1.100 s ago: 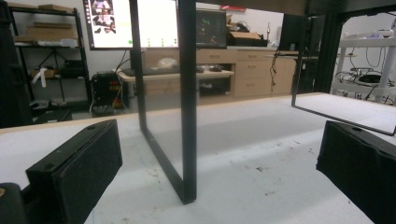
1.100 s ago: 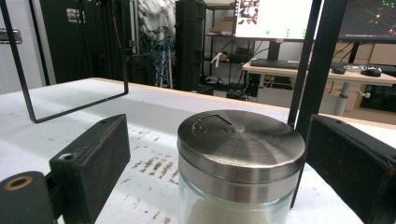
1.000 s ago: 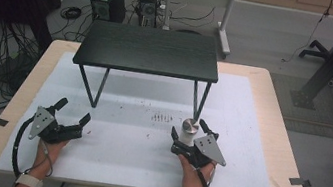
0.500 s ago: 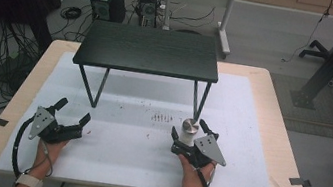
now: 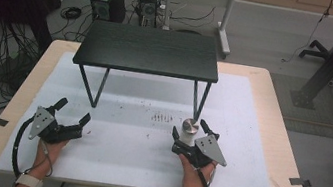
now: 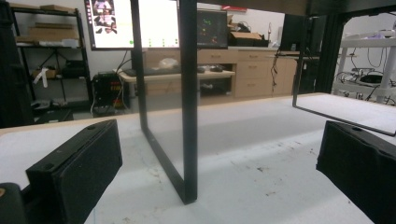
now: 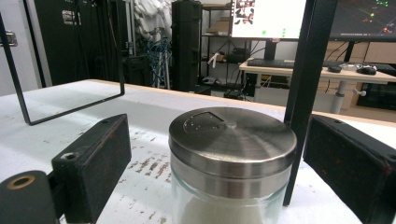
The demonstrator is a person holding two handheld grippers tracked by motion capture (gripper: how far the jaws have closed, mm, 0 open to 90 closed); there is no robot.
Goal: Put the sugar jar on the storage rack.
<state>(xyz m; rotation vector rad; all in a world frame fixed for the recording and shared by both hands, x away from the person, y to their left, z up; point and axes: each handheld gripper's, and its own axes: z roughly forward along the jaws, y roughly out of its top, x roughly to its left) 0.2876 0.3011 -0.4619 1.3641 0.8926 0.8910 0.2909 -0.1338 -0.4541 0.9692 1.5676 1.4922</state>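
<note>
Shaker (image 7: 232, 161) between open right tool (image 7: 224, 172) jaws

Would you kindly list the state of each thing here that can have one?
Shaker jar: upright on the table, steel lid on, white contents inside, standing between the jaws, ungripped.
Right tool: open around the jar.
Left tool: open, empty.
Black shelf: standing upright, top bare.

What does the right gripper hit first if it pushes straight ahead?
The glass shaker jar with a steel lid, standing between the open jaws of the right gripper. Just behind it, probably, is the black stand's leg.
</note>
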